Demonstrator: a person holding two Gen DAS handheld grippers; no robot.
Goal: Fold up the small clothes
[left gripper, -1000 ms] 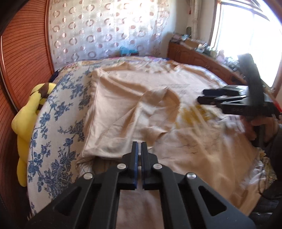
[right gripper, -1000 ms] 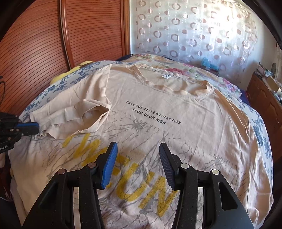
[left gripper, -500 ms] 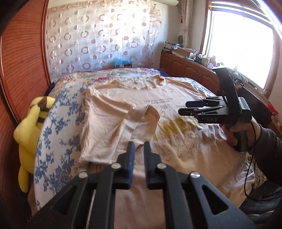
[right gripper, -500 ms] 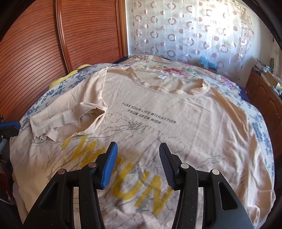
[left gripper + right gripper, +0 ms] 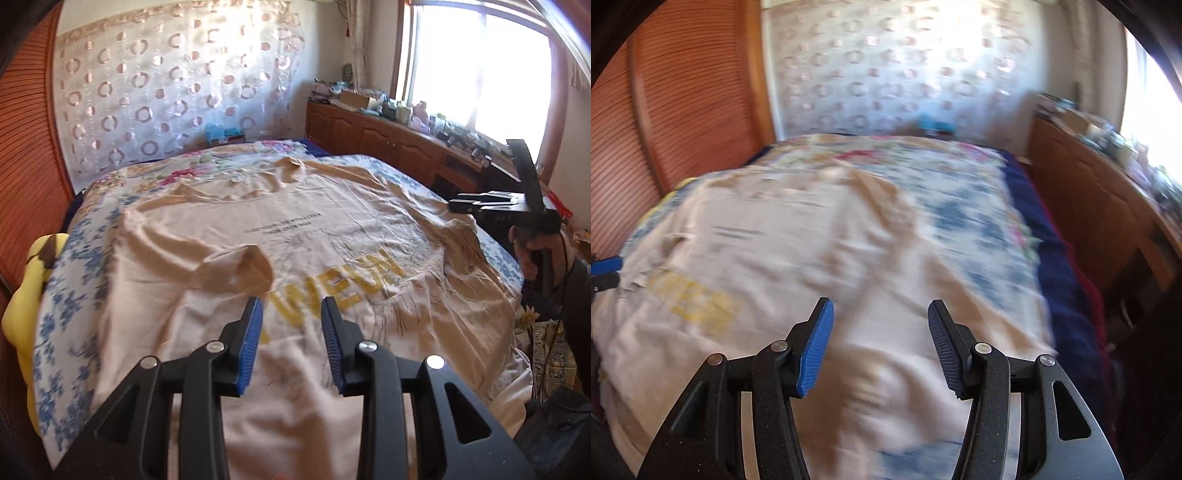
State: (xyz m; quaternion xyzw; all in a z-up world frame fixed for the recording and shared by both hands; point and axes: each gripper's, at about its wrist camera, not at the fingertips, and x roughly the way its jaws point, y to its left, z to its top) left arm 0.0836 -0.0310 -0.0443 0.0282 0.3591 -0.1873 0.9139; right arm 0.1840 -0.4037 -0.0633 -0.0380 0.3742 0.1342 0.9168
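1. The left gripper (image 5: 291,308) has its jaws opening, with a clear gap between the blue pads and nothing pinched in it; only cloth lying flat on the bed shows through the gap.
2. The beige T-shirt (image 5: 332,236) lies spread on the floral bedspread (image 5: 70,295), ahead of and beneath the left jaws. Its yellow lettering (image 5: 336,291) starts just beyond the tips, running off to the right.
3. A folded-over sleeve (image 5: 236,269) rests on the shirt's body just ahead and left of the left jaws, not touching them.
4. The right gripper (image 5: 881,312) also has its jaws opening, wide apart and empty.
5. In the right wrist view the T-shirt (image 5: 768,258) lies below and ahead of the jaws, mostly to their left. The picture is badly blurred, so the cloth between the tips is probably the shirt's right edge.
6. Seen from the left wrist, the right gripper (image 5: 458,205) hangs over the shirt's far right side, gripped by a hand (image 5: 532,251).
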